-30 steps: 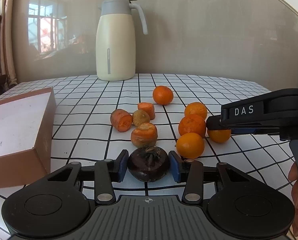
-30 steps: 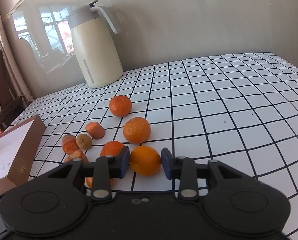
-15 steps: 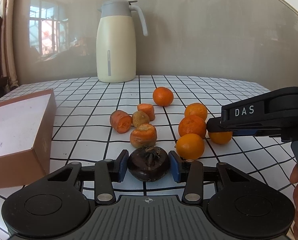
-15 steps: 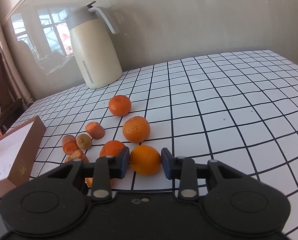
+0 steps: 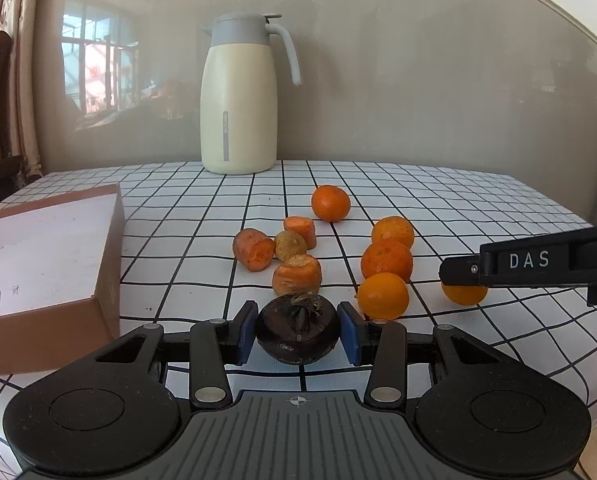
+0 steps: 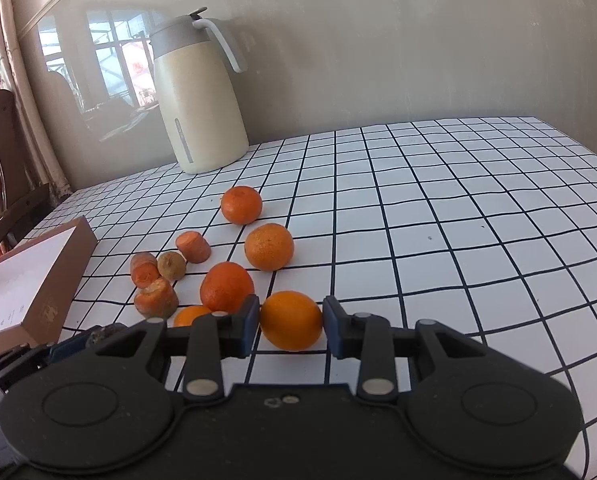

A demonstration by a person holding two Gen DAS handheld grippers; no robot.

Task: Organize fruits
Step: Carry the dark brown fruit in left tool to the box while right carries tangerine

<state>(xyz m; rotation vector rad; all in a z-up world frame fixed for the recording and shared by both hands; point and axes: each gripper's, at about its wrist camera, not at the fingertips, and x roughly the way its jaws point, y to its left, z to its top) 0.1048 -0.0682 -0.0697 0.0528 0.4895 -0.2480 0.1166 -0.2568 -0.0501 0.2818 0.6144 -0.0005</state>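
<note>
The left gripper holds a dark mangosteen between narrow jaws at 6 o'clock. The right gripper brackets an orange, whether touching I cannot tell. Risk: a loose pinch lets the round orange roll into the tangerine at 10 o'clock.

Five oranges: the farthest, two in a row nearer, one in front, and one half hidden to the right. Three carrot chunks. One small brownish fruit, possibly a kiwi; too blurred to be sure. One dark mangosteen. One cream jug. One cardboard box. Two hand-held grippers.
</note>
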